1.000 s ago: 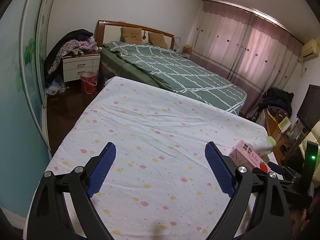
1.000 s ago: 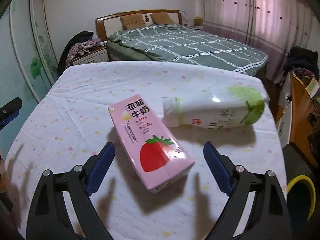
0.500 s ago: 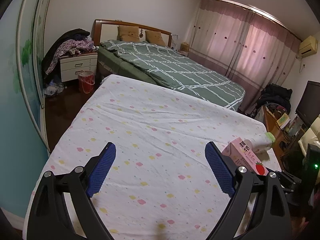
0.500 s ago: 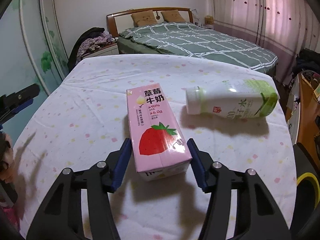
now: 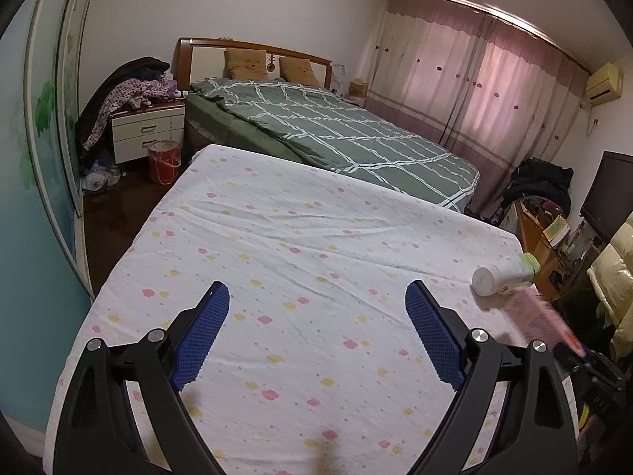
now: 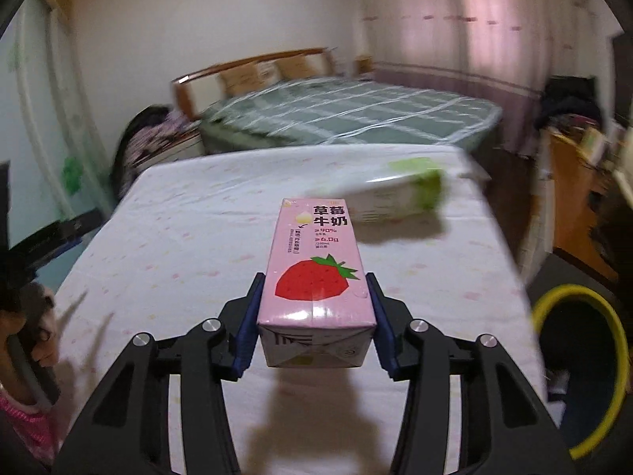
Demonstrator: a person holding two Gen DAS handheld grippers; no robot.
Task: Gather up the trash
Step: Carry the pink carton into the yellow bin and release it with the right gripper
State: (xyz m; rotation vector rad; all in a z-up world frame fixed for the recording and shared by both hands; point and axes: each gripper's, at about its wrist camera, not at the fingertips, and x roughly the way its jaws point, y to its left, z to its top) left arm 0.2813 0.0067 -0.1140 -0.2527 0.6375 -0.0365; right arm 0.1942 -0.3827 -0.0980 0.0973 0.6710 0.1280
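While right gripper [image 6: 314, 308] clamps carton [image 6: 314, 269], only left view shows bottle's cap [image 5: 484, 281].

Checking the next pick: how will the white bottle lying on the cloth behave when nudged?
The white bottle lies on its side, round-bodied, so it probably rolls. It sits near the table edge, so it may drop off. Smooth plastic, perhaps slippery.

Indoor lighting is dim and warm; daylight filters pink through the drawn curtains [image 5: 494, 91]. The left wrist view is sharp, apart from the smeared pink carton [image 5: 542, 316] at its right edge. The right wrist view shows heavy motion blur across the bed [image 6: 348, 118], the bottle [image 6: 395, 194] and the tablecloth [image 6: 178, 237], while the carton and the right gripper [image 6: 314, 316] stay crisp. A soft shadow lies beneath the carton. Fisheye bending and dark vignetting mark all corners
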